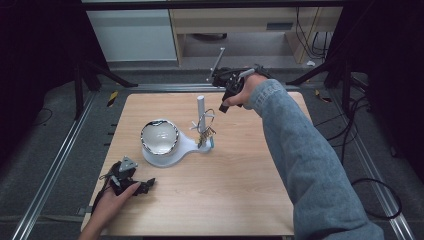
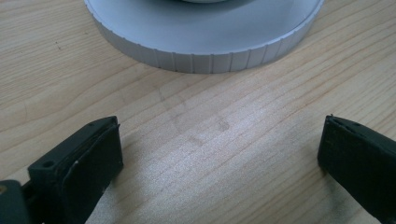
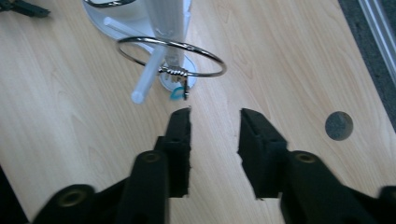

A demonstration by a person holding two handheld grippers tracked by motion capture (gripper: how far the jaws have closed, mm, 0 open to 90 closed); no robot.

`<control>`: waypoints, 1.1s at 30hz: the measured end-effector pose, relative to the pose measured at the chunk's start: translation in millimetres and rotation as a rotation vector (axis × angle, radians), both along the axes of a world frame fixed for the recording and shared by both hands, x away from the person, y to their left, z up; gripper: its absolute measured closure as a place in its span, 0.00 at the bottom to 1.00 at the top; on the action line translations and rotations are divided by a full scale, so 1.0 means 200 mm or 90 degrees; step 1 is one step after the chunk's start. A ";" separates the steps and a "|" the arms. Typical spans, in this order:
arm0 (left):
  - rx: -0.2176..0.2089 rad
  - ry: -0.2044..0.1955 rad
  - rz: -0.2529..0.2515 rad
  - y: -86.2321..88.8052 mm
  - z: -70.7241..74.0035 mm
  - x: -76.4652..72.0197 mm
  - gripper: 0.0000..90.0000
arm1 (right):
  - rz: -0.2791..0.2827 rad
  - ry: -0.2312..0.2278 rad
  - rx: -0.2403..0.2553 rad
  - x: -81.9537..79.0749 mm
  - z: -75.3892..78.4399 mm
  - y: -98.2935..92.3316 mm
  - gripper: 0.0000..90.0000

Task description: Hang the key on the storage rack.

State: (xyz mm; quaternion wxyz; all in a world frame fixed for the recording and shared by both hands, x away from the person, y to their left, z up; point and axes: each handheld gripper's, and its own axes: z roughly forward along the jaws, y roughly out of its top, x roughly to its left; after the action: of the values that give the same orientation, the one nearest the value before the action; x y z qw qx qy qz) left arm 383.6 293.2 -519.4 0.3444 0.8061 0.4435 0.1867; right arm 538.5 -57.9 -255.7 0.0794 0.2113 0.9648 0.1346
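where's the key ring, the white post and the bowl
key ring (image 3: 205,53), right gripper view, on its wire loop
white post (image 1: 200,106), high view, on its upper shaft
bowl (image 1: 159,137), high view, on its shiny inside

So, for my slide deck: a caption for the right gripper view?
Open right gripper above the table, facing a key ring hung on a white stand.

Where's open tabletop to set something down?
Bare wood along the table's near edge and right side, between the stand and the sleeve. Crowded at centre around the bowl, post and key ring.
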 end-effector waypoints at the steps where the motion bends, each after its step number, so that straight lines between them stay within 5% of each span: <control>1: 0.000 0.000 0.000 0.00 0.00 0.00 0.00 | -0.002 -0.006 0.001 0.00 0.00 -0.01 0.66; 8: 0.000 0.000 0.000 0.00 0.00 0.00 0.00 | -0.010 -0.036 0.003 -0.02 -0.03 -0.07 0.40; 20: 0.000 0.000 0.000 0.00 0.00 0.00 0.00 | -0.021 -0.083 0.025 -0.03 -0.07 -0.14 0.11; 33: 0.000 0.000 0.000 0.00 0.00 0.00 0.00 | -0.025 -0.111 0.055 -0.08 -0.12 -0.22 0.11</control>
State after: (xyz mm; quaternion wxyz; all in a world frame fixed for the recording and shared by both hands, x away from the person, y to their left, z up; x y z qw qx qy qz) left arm 383.6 293.2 -519.4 0.3443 0.8061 0.4436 0.1867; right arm 523.5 -102.8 -279.2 0.1562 0.2211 0.9432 0.1925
